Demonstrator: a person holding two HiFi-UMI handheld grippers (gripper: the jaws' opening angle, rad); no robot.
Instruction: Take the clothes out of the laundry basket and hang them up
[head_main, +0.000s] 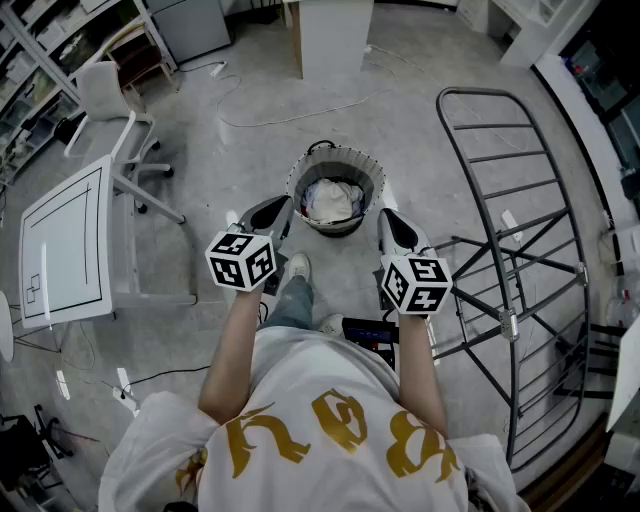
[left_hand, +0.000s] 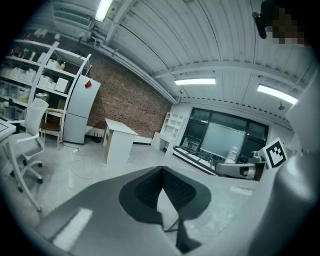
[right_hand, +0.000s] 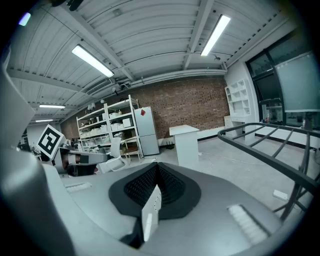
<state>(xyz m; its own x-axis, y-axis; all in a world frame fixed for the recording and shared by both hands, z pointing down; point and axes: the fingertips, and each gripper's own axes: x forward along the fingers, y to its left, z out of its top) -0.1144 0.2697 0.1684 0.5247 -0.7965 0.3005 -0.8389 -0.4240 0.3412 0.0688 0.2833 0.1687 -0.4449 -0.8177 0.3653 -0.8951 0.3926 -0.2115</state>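
1. The laundry basket (head_main: 376, 186) stands upright on the floor, directly ahead of the person's feet and between the two grippers as the head view shows them. Its mouth faces straight up. The rim is round, so it has no marked long axis.
2. The basket wall is grey and its rim is dark.
3. The clothes (head_main: 333, 200) lie inside the basket as a crumpled white heap that fills most of the opening. No single garment can be told apart, and no direction can be read for the heap.
4. The drying rack (head_main: 508, 322) stands to the person's right, apart from the basket. It is a dark metal frame with parallel rungs. Its long axis runs from near the person away into the room, and the far end is rounded. Nothing hangs on the rungs.
5. The left gripper (head_main: 283, 204) is held just left of the basket and points forward. In the left gripper view its jaws (left_hand: 162, 170) are clenched tip to tip, with nothing between them.
6. The right gripper (head_main: 385, 214) is held just right of the basket, level with the left one. In the right gripper view its jaws (right_hand: 157, 165) are likewise pressed together and empty, and one bar of the drying rack (right_hand: 247, 147) crosses the right side.
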